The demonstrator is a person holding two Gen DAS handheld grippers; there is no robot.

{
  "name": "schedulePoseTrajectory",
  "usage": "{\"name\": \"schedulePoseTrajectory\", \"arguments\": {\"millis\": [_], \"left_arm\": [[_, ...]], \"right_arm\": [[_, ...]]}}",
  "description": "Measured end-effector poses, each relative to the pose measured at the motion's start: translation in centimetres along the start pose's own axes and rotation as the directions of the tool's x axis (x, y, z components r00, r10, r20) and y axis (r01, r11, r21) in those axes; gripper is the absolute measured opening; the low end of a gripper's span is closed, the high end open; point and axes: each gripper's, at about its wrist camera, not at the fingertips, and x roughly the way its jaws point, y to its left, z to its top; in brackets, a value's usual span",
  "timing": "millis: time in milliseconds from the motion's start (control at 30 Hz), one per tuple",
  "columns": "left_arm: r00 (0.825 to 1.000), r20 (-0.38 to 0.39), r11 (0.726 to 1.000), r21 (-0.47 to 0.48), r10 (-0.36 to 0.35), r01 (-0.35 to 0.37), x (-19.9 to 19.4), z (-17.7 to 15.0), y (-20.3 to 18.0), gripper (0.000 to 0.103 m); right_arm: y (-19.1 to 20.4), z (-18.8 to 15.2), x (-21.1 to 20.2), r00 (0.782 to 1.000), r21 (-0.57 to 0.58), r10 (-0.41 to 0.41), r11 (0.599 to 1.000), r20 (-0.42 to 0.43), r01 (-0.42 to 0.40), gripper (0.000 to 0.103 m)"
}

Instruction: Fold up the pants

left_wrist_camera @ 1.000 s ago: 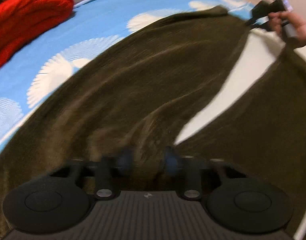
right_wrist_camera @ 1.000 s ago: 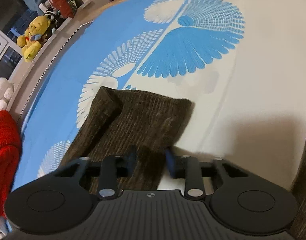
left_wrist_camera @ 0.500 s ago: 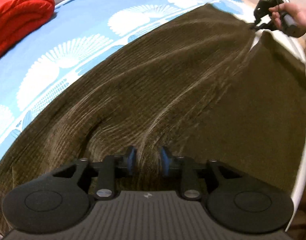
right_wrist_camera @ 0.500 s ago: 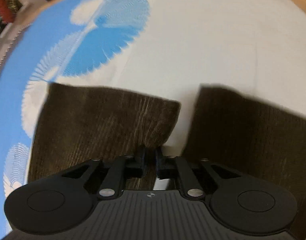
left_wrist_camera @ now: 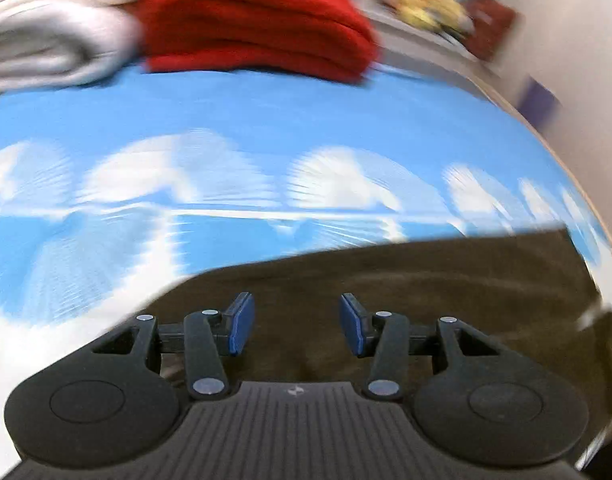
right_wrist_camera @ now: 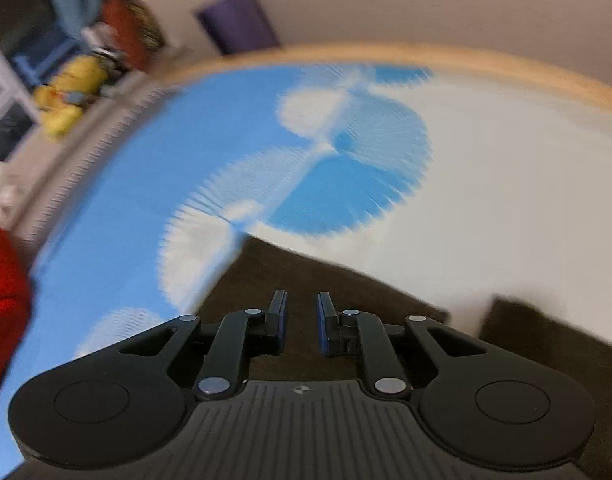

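Note:
The dark brown corduroy pants point(left_wrist_camera: 446, 292) lie flat on the blue and white bed sheet point(left_wrist_camera: 265, 128). My left gripper point(left_wrist_camera: 295, 322) is open above the pants, nothing between its blue pads. In the right wrist view the pants point(right_wrist_camera: 306, 276) show as two dark pieces, one under the gripper and one at the lower right point(right_wrist_camera: 546, 336). My right gripper point(right_wrist_camera: 301, 320) is open with a narrow gap and holds nothing. Both views are motion blurred.
A folded red garment point(left_wrist_camera: 257, 24) and a white blanket point(left_wrist_camera: 45, 28) lie at the far side of the bed. Yellow plush toys point(right_wrist_camera: 69, 92) sit on a ledge beyond the bed. The wooden bed edge point(right_wrist_camera: 466, 60) curves along the far side.
Both grippers have let go of the pants and opened. Both have lifted and tilted up, so more of the sheet and the room shows.

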Motion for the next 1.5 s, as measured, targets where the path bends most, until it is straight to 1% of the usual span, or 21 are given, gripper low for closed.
{"name": "schedulePoseTrajectory", "arguments": {"millis": [100, 200, 300, 400, 467, 533, 600, 733, 833, 1000, 1100, 1167, 1200, 1233, 1267, 1300, 1333, 1367, 1400, 1467, 1500], "left_arm": [[0.998, -0.032, 0.995, -0.082, 0.055, -0.057, -2.9, -0.5, 2.4, 0.052], [0.992, -0.079, 0.987, -0.118, 0.099, -0.108, -6.1, -2.1, 3.6, 0.052], [0.985, -0.138, 0.982, -0.139, 0.108, -0.127, -8.6, -5.0, 3.8, 0.052], [0.976, -0.18, 0.982, -0.123, 0.119, -0.143, -8.9, -8.6, 4.3, 0.053], [0.969, -0.228, 0.979, -0.158, 0.091, -0.129, -7.9, -11.4, 5.0, 0.053], [0.946, -0.315, 0.975, -0.175, 0.075, -0.135, -6.9, -13.5, 5.7, 0.053], [0.941, -0.327, 0.977, -0.16, 0.081, -0.14, -6.5, -14.6, 6.0, 0.068], [0.935, -0.35, 0.975, -0.177, 0.064, -0.133, -6.2, -15.7, 6.8, 0.072], [0.934, -0.35, 0.978, -0.156, 0.075, -0.137, -5.9, -15.4, 6.4, 0.072], [0.906, -0.409, 0.974, -0.142, 0.106, -0.178, -4.1, -15.6, 5.9, 0.072], [0.895, -0.435, 0.981, -0.108, 0.097, -0.159, -3.3, -16.1, 5.3, 0.071], [0.887, -0.448, 0.988, -0.048, 0.112, -0.148, -3.0, -16.6, 4.5, 0.069], [0.884, -0.448, 0.988, -0.006, 0.134, -0.153, -2.8, -16.9, 4.2, 0.06], [0.879, -0.448, 0.986, 0.027, 0.161, -0.167, -2.7, -17.1, 4.1, 0.054], [0.879, -0.446, 0.985, 0.035, 0.167, -0.169, -2.6, -17.2, 4.2, 0.048], [0.883, -0.44, 0.986, 0.032, 0.162, -0.165, -2.8, -17.2, 4.4, 0.032], [0.889, -0.428, 0.985, 0.035, 0.166, -0.167, -3.0, -17.1, 4.6, 0.023], [0.895, -0.421, 0.988, 0.02, 0.15, -0.156, -3.4, -17.0, 4.8, 0.01], [0.9, -0.412, 0.989, 0.006, 0.14, -0.151, -3.8, -16.9, 5.1, 0.009], [0.919, -0.375, 0.991, -0.011, 0.121, -0.135, -5.1, -16.6, 5.4, 0.008], [0.928, -0.353, 0.992, -0.011, 0.117, -0.129, -6.0, -16.5, 5.5, 0.008]], "right_arm": [[1.3, 0.2, -3.0, 0.995, -0.092, 0.086, 0.992, 0.048, -0.081, 0.019], [1.1, 0.0, -5.9, 0.982, -0.149, 0.189, 0.972, 0.027, -0.183, 0.019], [-0.2, -0.7, -8.8, 0.976, -0.228, 0.216, 0.951, 0.0, -0.21, 0.019], [-3.3, -1.5, -11.1, 0.985, -0.254, 0.173, 0.952, -0.002, -0.168, 0.019], [-6.3, -2.1, -11.9, 0.992, -0.218, 0.121, 0.968, -0.018, -0.122, 0.019], [-10.1, -2.7, -12.4, 0.998, -0.168, 0.051, 0.984, -0.046, -0.058, 0.019], [-13.5, -3.1, -12.3, 0.996, -0.12, -0.021, 0.993, -0.091, 0.01, 0.019], [-19.6, -4.0, -11.6, 0.976, 0.006, -0.107, 0.994, -0.191, 0.11, 0.03], [-23.1, -4.6, -10.7, 0.95, 0.03, -0.174, 0.982, -0.258, 0.188, 0.032], [-25.8, -5.9, -9.0, 0.908, 0.037, -0.237, 0.964, -0.345, 0.265, 0.035], [-25.8, -6.5, -8.0, 0.899, 0.052, -0.221, 0.965, -0.378, 0.259, 0.037], [-25.4, -6.8, -7.7, 0.896, 0.037, -0.238, 0.962, -0.374, 0.271, 0.034], [-25.3, -6.8, -7.7, 0.896, 0.027, -0.252, 0.959, -0.366, 0.281, 0.029], [-25.0, -6.8, -7.7, 0.894, 0.009, -0.275, 0.955, -0.353, 0.297, 0.014], [-24.8, -6.8, -7.9, 0.896, -0.002, -0.281, 0.954, -0.343, 0.299, 0.012], [-24.5, -6.8, -8.0, 0.899, -0.004, -0.282, 0.954, -0.335, 0.298, 0.012], [-24.6, -6.6, -8.1, 0.904, -0.002, -0.281, 0.955, -0.323, 0.297, 0.011], [-24.3, -6.3, -8.4, 0.914, -0.001, -0.27, 0.959, -0.302, 0.283, 0.01], [-23.8, -6.0, -8.9, 0.933, 0.001, -0.238, 0.969, -0.269, 0.247, 0.01], [-22.2, -5.4, -10.1, 0.976, -0.011, -0.121, 0.993, -0.182, 0.121, 0.01], [-21.3, -5.1, -10.8, 0.989, -0.037, -0.058, 0.998, -0.136, 0.053, 0.01]]}}
